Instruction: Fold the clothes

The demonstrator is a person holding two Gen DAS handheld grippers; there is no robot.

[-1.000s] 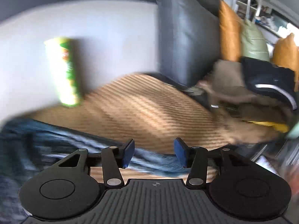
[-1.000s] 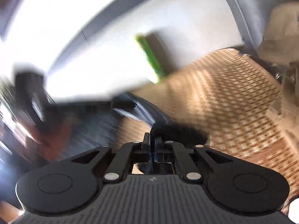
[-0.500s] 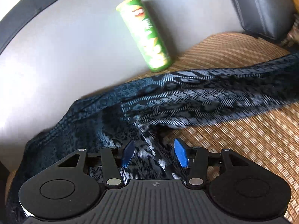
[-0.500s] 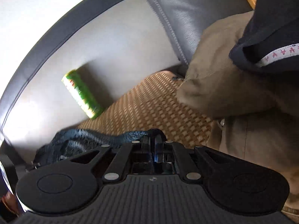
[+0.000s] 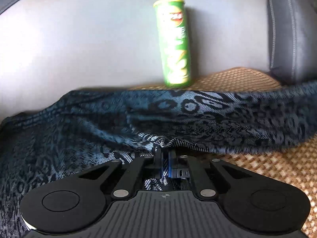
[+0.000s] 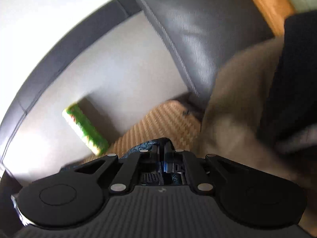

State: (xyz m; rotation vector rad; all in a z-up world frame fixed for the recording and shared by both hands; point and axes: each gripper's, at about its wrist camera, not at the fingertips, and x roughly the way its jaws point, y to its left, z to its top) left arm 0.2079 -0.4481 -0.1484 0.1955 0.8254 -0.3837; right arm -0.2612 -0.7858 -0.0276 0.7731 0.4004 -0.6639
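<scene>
A dark blue patterned garment (image 5: 178,115) stretches across the woven mat (image 5: 277,170) in the left wrist view, drawn into a long band toward the right. My left gripper (image 5: 165,150) is shut on a bunched fold of it at the near edge. In the right wrist view my right gripper (image 6: 163,145) is shut on another part of the same blue garment (image 6: 142,145), of which only a small bit shows past the fingers, above the mat (image 6: 158,123).
A green crisp can (image 5: 175,45) stands on the mat against the pale sofa back, and shows blurred as the can (image 6: 85,130) in the right view. A grey cushion (image 6: 188,29) rises behind. A pile of tan (image 6: 237,103) and black clothes (image 6: 293,75) lies to the right.
My left gripper came down onto the garment and its open jaws closed on a fold. My right gripper carried its end of the cloth toward the clothes pile, stretching the garment.
</scene>
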